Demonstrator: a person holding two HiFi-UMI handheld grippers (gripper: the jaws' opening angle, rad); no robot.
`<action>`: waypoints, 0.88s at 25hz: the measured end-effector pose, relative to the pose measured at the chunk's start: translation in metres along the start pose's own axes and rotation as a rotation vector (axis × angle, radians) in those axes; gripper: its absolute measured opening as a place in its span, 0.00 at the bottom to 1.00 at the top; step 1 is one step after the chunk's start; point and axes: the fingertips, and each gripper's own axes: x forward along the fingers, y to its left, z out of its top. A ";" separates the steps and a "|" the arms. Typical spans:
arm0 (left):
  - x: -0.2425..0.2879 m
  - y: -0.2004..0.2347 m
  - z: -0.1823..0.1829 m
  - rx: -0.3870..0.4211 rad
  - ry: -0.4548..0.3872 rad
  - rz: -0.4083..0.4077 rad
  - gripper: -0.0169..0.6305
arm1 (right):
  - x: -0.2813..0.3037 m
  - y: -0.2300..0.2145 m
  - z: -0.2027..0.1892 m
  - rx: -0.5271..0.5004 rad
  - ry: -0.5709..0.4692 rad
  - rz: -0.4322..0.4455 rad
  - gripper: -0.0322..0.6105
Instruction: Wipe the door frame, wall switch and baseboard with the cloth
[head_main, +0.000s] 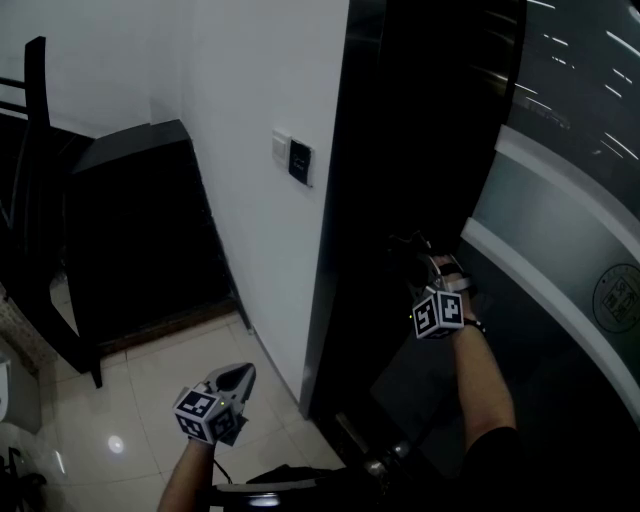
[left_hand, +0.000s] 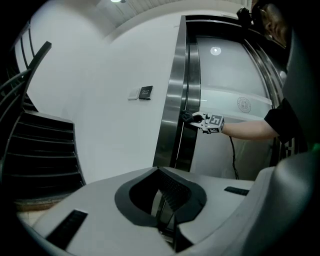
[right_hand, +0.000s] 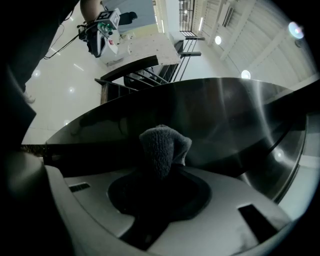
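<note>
Right tool (right_hand: 160, 171) clamps the cloth (right_hand: 161, 146) against the door frame (right_hand: 227, 112).

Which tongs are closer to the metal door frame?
Right. The right tongs hold the cloth at the door frame; the left tongs hang lower, off it, before the white wall.

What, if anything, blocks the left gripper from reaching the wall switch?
Probably nothing: the left gripper hangs low beside the wall, with only bare wall between it and the wall switch above. The cloth, though, is in the right gripper.
</note>
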 end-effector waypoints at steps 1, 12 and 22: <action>0.000 0.000 -0.001 0.001 0.003 -0.001 0.01 | 0.000 0.004 0.000 0.005 0.003 0.001 0.19; -0.001 0.002 -0.007 0.011 0.033 0.005 0.01 | 0.005 0.052 -0.006 0.019 0.036 0.052 0.19; 0.000 -0.002 -0.012 0.008 0.053 0.003 0.01 | 0.011 0.115 -0.014 0.017 0.057 0.171 0.19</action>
